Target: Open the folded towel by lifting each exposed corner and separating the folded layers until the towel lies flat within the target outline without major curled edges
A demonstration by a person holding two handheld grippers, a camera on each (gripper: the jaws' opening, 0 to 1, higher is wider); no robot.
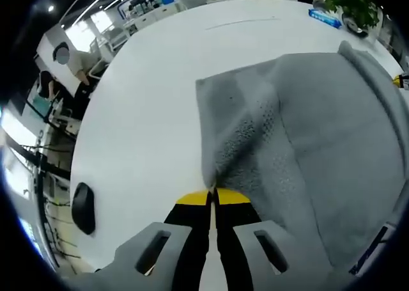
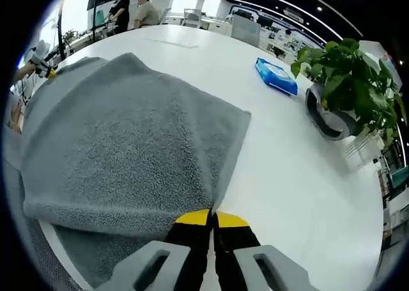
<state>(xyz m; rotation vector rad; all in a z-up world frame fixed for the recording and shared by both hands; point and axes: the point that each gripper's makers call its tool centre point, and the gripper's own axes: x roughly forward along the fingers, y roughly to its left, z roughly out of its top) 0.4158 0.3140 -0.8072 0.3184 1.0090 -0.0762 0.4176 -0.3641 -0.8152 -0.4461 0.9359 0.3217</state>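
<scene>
A white table [image 2: 300, 176] carries a grey towel [image 2: 128, 150]. On it also lie a blue packet [image 2: 276, 75], a potted plant [image 2: 339, 93] and a black mouse [image 1: 83, 207] near the edge.

My left tongs [image 1: 211, 198] have two black jaws, each capped with a yellow tip, running side by side up from the bottom edge. Pale grey moulded housings flank them, each with a dark slanted slot. My right tongs [image 2: 213, 219] look the same: black jaws, yellow tips, grey slotted shoulders on both sides.
</scene>
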